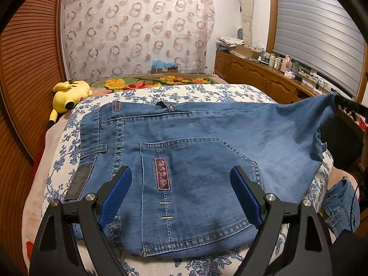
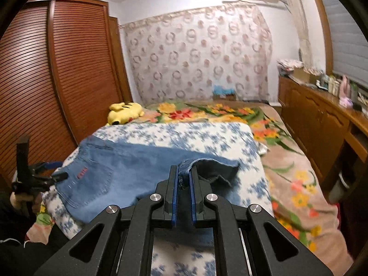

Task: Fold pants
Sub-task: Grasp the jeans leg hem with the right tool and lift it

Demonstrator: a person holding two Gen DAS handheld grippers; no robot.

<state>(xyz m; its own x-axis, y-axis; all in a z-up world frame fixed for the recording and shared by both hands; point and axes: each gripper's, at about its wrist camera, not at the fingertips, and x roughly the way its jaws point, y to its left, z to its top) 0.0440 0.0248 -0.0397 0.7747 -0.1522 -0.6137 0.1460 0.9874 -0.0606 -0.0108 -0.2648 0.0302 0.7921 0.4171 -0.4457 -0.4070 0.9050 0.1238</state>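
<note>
The left gripper (image 1: 180,195) fills the foreground of its own view, its blue-padded fingers (image 1: 115,195) spread wide with nothing between them, hovering just over the seat of the pants (image 1: 184,161). The back pocket with its pink embroidered strip lies between the two fingers. The pants are faded blue denim with pale stitching; they lie waist to the left on the blue-flowered quilt (image 1: 184,93) of the bed, with a yellow plush toy (image 1: 70,93) beyond the quilt's far left corner. Toward the right the leg rises off the quilt in a taut slope. There the right gripper (image 2: 183,181) has its fingers (image 2: 173,184) closed almost together on the folded hem of the leg, holding it up above the quilt.
</note>
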